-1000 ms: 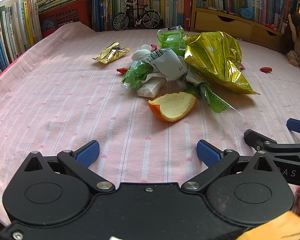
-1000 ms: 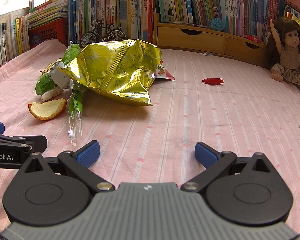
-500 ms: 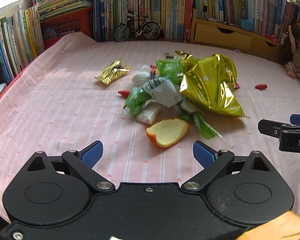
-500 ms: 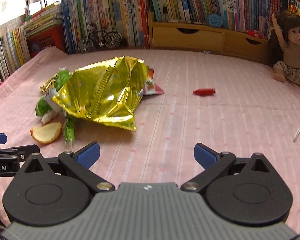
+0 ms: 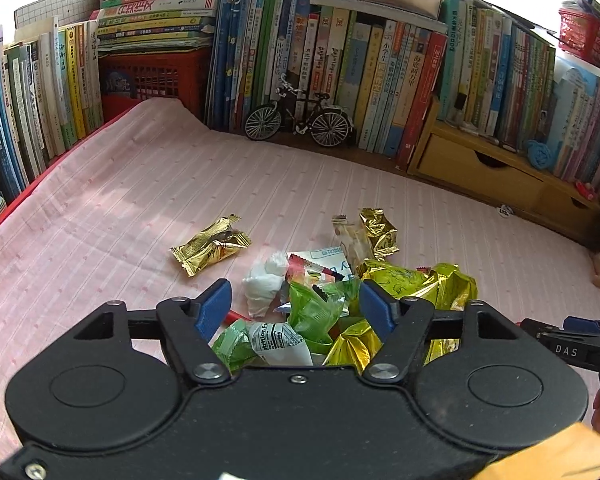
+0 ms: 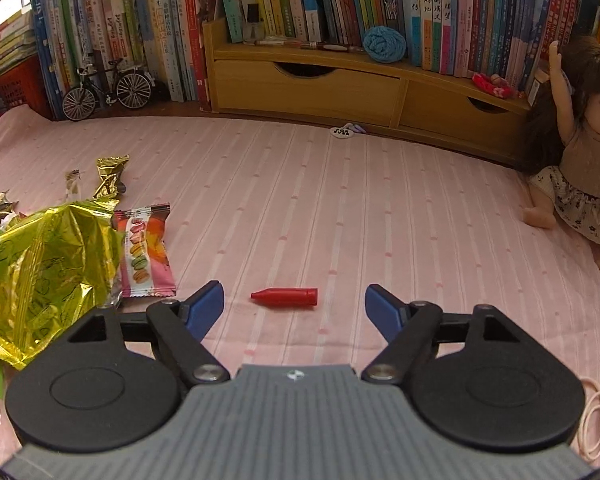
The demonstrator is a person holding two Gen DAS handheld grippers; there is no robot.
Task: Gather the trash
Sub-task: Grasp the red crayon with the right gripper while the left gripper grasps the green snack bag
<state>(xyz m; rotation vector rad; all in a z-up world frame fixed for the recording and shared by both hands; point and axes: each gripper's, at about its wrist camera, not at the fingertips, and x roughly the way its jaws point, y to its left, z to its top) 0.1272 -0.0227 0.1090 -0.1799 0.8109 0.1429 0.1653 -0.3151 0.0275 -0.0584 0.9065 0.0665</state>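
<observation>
Crinkling gold wrapper (image 5: pixel 210 245), green packets (image 5: pixel 314 312), heaped

pink striped cloth (image 6: pixel 340 208), wrappers (image 5: pixel 210 245), red cap (image 6: pixel 286 297)

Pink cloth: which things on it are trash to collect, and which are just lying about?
Trash: gold wrapper, crumpled tissue, green wrappers, big yellow foil bag, macaron packet, red cap-like piece.

Lying about: toy bicycle, doll, books, blue yarn.
</observation>
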